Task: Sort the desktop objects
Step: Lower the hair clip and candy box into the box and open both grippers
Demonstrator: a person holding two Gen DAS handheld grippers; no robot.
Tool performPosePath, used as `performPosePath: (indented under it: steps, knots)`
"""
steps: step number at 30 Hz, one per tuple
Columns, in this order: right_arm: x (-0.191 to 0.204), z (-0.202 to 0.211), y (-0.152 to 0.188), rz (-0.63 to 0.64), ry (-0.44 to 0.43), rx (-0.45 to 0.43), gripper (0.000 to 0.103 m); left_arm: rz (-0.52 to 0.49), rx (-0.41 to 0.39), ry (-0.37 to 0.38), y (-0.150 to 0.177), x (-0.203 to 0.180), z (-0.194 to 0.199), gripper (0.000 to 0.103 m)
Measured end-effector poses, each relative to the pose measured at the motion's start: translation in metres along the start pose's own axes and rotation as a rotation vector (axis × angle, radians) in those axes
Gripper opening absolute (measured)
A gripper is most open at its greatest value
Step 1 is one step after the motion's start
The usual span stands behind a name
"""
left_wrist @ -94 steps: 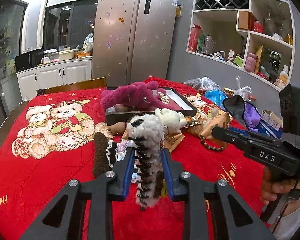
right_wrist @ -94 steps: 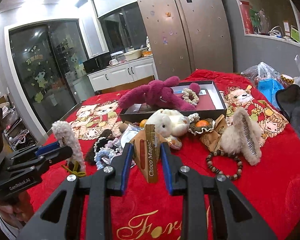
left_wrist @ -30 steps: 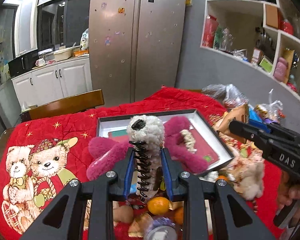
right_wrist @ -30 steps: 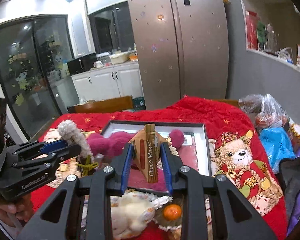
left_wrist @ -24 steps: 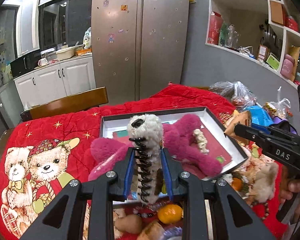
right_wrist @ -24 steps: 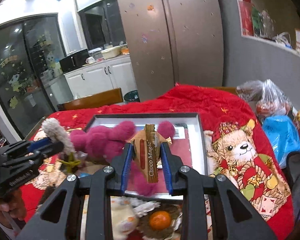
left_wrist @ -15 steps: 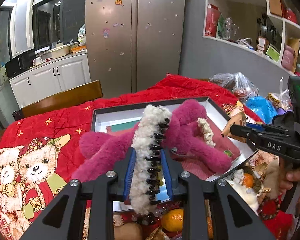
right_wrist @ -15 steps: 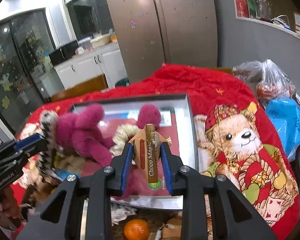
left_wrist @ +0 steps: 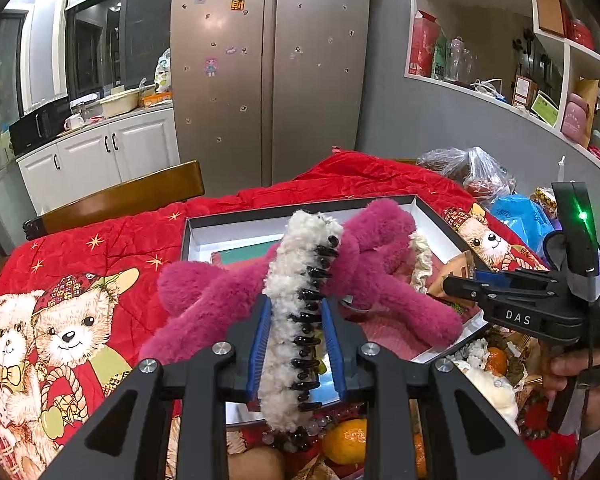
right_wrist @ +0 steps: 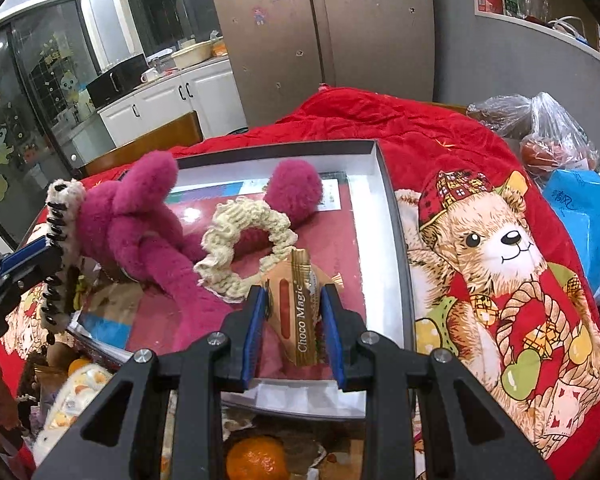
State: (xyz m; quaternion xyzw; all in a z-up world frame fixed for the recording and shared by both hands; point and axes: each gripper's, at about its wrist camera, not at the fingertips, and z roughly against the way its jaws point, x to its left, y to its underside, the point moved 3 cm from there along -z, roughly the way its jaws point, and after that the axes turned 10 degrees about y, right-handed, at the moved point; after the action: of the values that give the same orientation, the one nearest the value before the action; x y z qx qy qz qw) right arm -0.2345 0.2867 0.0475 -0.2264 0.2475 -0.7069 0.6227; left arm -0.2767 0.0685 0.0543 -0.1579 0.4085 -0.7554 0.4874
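Fluffy hair claw clip (left_wrist: 296,320) sat clamped across its middle in left gripper (left_wrist: 296,354) over the gift box (left_wrist: 432,216), light and squashy; right gripper (right_wrist: 293,330) pinched a crinkly Choco Magic packet (right_wrist: 300,312), light, slippery, above the box's near edge.

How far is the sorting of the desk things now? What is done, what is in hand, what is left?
Done: a pink plush toy and a cream scrunchie lie in the box. In hand: the left gripper holds a fluffy hair clip, the right gripper a Choco Magic packet, both over the box, not released. Left: oranges and other small things in front of the box.
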Motion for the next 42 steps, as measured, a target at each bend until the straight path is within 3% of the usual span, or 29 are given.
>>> performPosePath:
  steps: [8, 9, 11, 16, 17, 18, 19, 21, 27, 37, 42]
  knots:
    - [0.000, -0.004, 0.002, 0.003, 0.007, 0.008, 0.029, 0.010, 0.006, 0.005, -0.001, 0.005, -0.001, 0.031]
    - [0.000, -0.004, 0.002, 0.002, 0.006, 0.008, 0.029, 0.007, 0.009, -0.003, -0.001, 0.005, -0.002, 0.040]
    - [0.000, -0.004, 0.002, -0.001, 0.007, 0.008, 0.029, 0.002, 0.009, -0.022, -0.001, 0.008, -0.002, 0.047]
    - [-0.002, -0.003, 0.000, -0.007, 0.014, 0.002, 0.031, 0.022, 0.008, 0.005, -0.003, 0.014, 0.001, 0.049]
    - [-0.003, -0.001, -0.001, -0.011, 0.010, -0.003, 0.031, 0.022, 0.006, 0.000, -0.004, 0.015, 0.003, 0.056]
    - [-0.003, 0.001, -0.002, -0.013, 0.002, -0.007, 0.036, 0.023, 0.004, -0.008, -0.005, 0.016, 0.005, 0.065]
    - [-0.004, 0.003, -0.003, -0.015, -0.004, -0.014, 0.040, 0.024, -0.004, -0.014, -0.006, 0.016, 0.007, 0.068]
    - [-0.005, 0.011, -0.007, -0.019, -0.004, -0.040, 0.062, 0.027, -0.023, -0.022, -0.008, 0.019, 0.011, 0.074]
    - [-0.007, 0.032, -0.016, -0.037, -0.029, -0.105, 0.086, 0.030, 0.000, -0.069, -0.009, 0.029, 0.011, 0.077]
    - [-0.014, 0.045, -0.019, -0.057, -0.028, -0.123, 0.088, -0.057, 0.038, -0.164, -0.004, 0.018, 0.006, 0.082]
    - [-0.009, 0.048, -0.019, -0.049, -0.035, -0.126, 0.088, -0.053, 0.086, -0.171, 0.000, 0.028, -0.014, 0.084]
